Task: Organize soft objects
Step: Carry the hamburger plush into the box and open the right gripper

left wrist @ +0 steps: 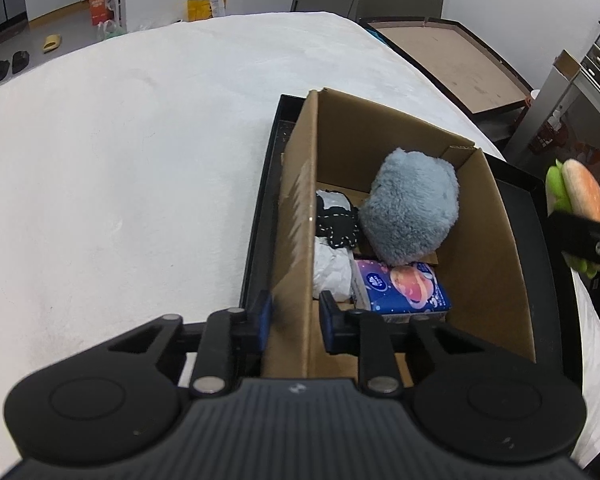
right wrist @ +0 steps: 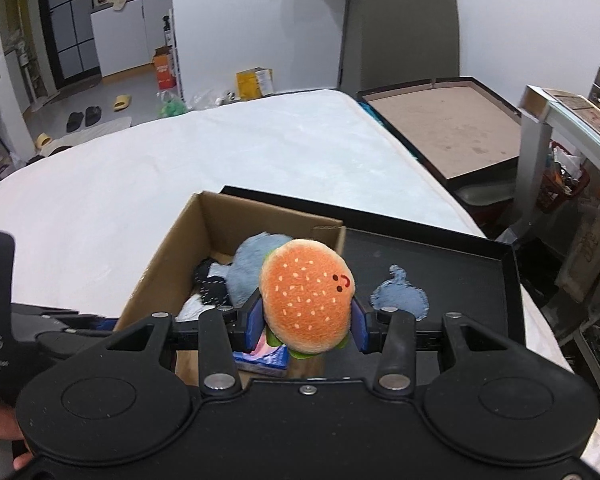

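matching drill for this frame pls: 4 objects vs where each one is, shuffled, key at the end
1. burger plush
2. grey fluffy plush
3. denim patch
4. tissue pack

A. flat on the black tray, outside the box
B. between the right gripper pads
C. in the cardboard box, at its far end
D. in the box, at its near end

Pairs: 1-B, 2-C, 3-A, 4-D

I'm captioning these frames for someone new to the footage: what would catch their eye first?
The orange plush hamburger with a tiny face, clamped in the right gripper above the open brown cardboard box. Next, the fluffy grey-blue plush ball inside that box, beside a blue tissue pack. The left gripper pinches the box's near wall.
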